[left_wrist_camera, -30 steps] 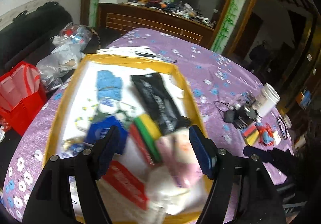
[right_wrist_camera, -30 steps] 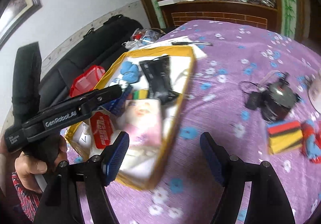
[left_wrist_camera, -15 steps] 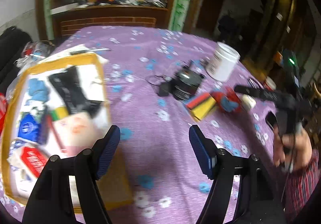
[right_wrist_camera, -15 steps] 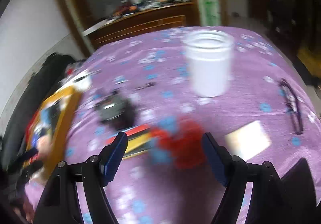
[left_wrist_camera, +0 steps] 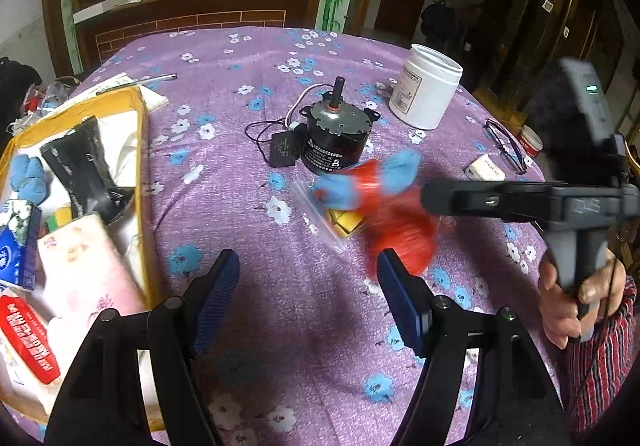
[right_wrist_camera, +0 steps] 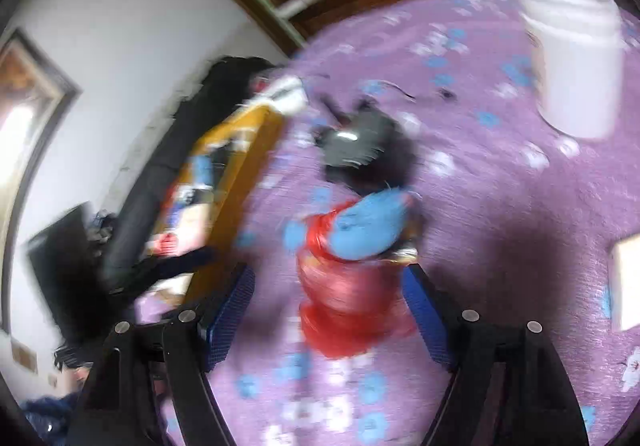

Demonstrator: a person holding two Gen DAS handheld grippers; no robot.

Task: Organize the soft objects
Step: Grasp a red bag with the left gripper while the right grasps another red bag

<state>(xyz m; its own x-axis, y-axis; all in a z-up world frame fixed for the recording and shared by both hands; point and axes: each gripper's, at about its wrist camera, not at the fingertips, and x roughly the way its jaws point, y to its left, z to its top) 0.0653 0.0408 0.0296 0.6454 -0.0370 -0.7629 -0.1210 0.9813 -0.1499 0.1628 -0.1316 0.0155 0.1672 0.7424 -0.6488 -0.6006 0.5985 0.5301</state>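
Note:
A red and blue soft toy lies blurred on the purple flowered tablecloth, partly over a yellow sponge. My right gripper is open, and the toy sits between its fingers: close to the right pad, with a gap at the left one. From the left wrist, the right gripper comes in from the right, held by a hand. My left gripper is open and empty above bare cloth. The yellow-rimmed box at the left holds tissue packs and other soft items.
A black motor with a cable stands just behind the toy. A white jar is at the back right. Glasses, a small white block and a red-lidded pot lie near the right edge.
My left gripper has swung right, from over the box to the bare cloth. My right gripper has moved in on the red and blue toy, which now sits between its fingers.

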